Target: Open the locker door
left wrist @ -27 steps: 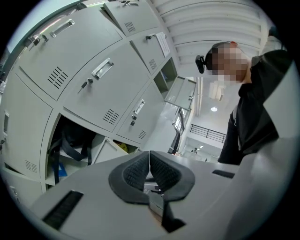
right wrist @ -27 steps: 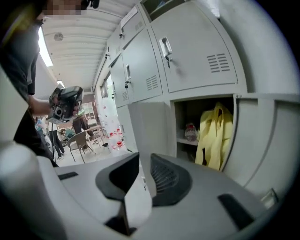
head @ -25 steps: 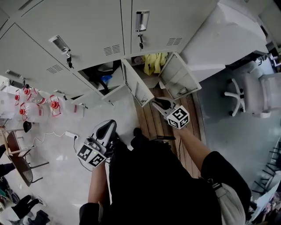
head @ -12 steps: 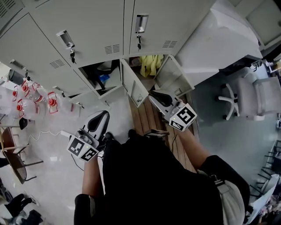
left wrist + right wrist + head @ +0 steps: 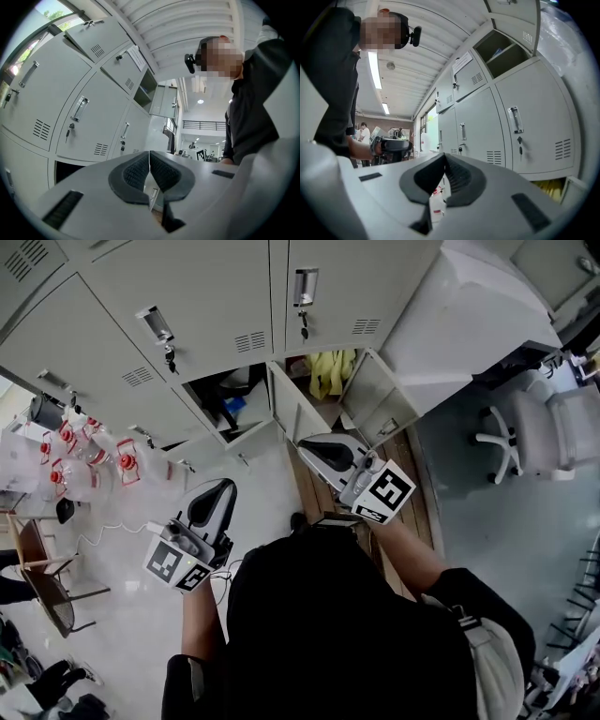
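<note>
Raised, both hands: right tongs just closed on nothing, left tongs clenched empty; low locker door stands open; I judge upper handle next, needing tongs released.

The white floor at 8 o'clock is shiny. Brown wood planks lie near the middle, and grey floor is at 4 o'clock. A white swivel chair stands at 3 o'clock. A long ceiling lamp glows overhead. Daylight comes in through a window.
</note>
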`<state>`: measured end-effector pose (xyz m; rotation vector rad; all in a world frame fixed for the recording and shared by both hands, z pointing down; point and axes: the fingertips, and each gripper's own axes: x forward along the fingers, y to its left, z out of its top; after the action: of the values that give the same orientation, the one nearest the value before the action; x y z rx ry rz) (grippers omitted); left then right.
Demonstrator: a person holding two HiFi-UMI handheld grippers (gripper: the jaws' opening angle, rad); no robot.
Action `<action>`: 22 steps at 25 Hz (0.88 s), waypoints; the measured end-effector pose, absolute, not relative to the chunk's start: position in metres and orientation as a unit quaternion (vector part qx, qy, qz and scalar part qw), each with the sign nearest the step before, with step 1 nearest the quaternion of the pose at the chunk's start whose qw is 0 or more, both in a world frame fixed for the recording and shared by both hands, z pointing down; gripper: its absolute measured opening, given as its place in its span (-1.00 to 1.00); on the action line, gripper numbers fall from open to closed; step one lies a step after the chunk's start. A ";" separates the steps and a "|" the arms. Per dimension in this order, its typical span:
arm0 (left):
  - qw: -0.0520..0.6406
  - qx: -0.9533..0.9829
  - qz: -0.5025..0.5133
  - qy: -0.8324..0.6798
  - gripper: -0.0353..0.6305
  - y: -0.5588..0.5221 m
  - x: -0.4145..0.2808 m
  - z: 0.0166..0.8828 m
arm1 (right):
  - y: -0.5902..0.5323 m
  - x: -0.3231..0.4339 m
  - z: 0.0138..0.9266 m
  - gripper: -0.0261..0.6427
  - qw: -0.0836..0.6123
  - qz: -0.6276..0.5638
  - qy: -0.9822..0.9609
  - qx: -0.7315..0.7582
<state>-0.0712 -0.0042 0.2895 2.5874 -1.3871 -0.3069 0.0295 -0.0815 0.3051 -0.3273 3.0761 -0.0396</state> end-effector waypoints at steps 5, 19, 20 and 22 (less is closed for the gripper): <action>0.089 0.886 -0.100 -0.443 -0.84 0.027 -0.083 0.279 | -0.041 0.007 0.302 -0.89 0.023 -0.035 0.994 -0.096; 0.113 0.897 -0.104 -0.413 -0.84 0.120 -0.122 0.304 | 0.069 -0.050 0.305 -0.89 0.033 -0.042 0.997 -0.064; 0.114 0.899 -0.103 -0.411 -0.84 0.124 -0.124 0.307 | 0.073 -0.052 0.308 -0.89 0.030 -0.041 0.997 -0.065; 0.117 0.900 -0.100 -0.408 -0.84 0.131 -0.128 0.313 | 0.079 -0.056 0.312 -0.89 0.027 -0.039 0.997 -0.066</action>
<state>-0.1282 0.1310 0.3126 2.6344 -1.1944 -0.2934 -0.0562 0.0792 0.3121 -0.2033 3.0784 -0.1210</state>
